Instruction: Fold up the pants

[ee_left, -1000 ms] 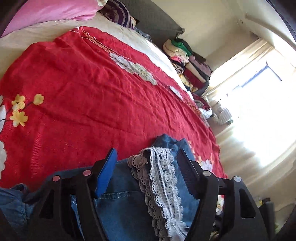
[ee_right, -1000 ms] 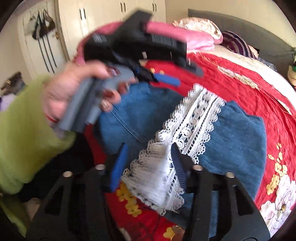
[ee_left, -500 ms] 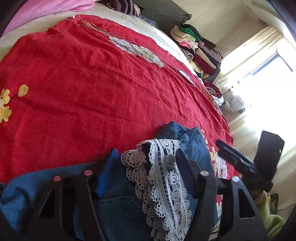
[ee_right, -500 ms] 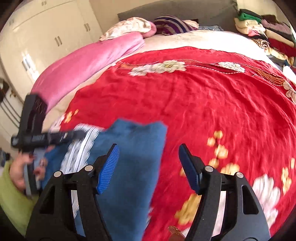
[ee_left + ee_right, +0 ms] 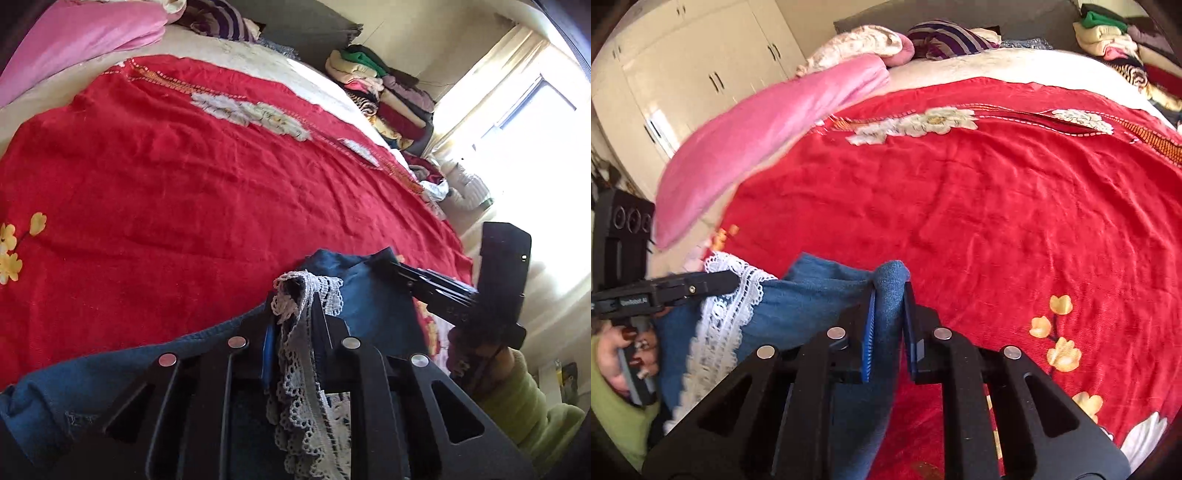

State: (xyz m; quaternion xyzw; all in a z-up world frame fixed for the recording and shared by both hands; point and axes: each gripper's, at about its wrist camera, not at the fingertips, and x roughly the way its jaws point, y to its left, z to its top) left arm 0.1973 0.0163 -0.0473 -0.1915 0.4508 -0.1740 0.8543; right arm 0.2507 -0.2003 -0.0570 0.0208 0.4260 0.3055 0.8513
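Your pants (image 5: 820, 295) soft matt blue denim, openwork white lace trim (image 5: 295, 354), fuzzy red bedspread (image 5: 997, 206), matt black plastic grippers.

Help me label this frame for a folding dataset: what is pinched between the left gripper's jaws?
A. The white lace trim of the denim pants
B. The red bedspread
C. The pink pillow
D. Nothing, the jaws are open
A: in the left wrist view the left gripper has just closed on the white lace trim of the denim pants.
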